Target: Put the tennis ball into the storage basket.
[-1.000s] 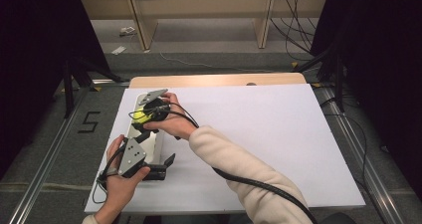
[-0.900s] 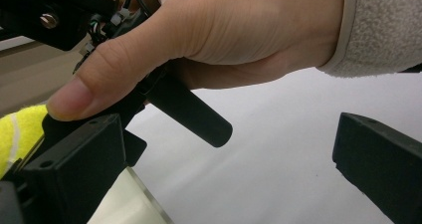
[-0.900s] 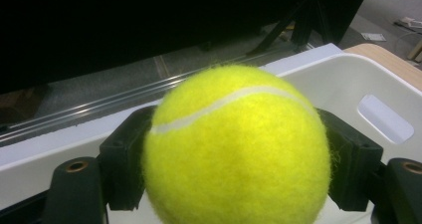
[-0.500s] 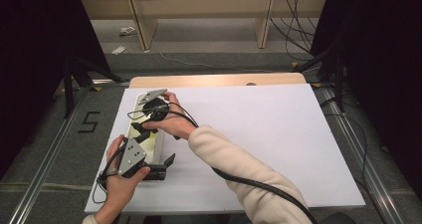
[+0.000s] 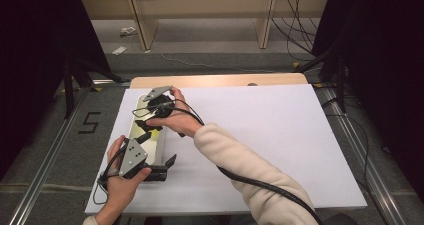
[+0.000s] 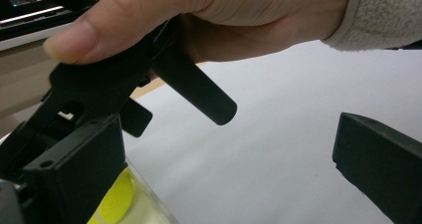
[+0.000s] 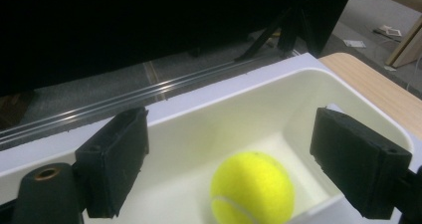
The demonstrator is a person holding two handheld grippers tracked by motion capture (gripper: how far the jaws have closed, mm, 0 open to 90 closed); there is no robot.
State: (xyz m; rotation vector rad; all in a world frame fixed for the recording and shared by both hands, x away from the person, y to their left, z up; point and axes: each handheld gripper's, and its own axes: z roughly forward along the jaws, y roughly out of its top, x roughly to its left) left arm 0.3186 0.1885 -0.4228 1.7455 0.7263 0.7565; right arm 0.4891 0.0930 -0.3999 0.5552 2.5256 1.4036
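A yellow tennis ball [image 7: 251, 186] lies on the floor of a cream tray [image 7: 209, 104] at the left side of the table. My right gripper [image 7: 229, 134] hangs open just above it, one jaw on each side of the ball and neither touching it. From above, the right gripper [image 5: 150, 125] sits over the tray's [image 5: 135, 116] far half, held by a hand that reaches across from the right. A sliver of the ball [image 5: 154, 134] shows under it. My left gripper [image 5: 157, 150] is open by the tray's near end. In its own view the left gripper [image 6: 224, 159] holds nothing.
A white board [image 5: 280, 135] covers the table to the right of the tray. A strip of bare wood [image 5: 220, 80] runs along the far edge. The right arm's sleeve [image 5: 240, 170] and cable cross the near middle. Metal rails [image 5: 50, 150] flank the table.
The right gripper has shifted a little toward the far end of the tray. The yellow ball, seen beside its jaws a second ago, now lies lower in the tray. The left gripper has stayed put.
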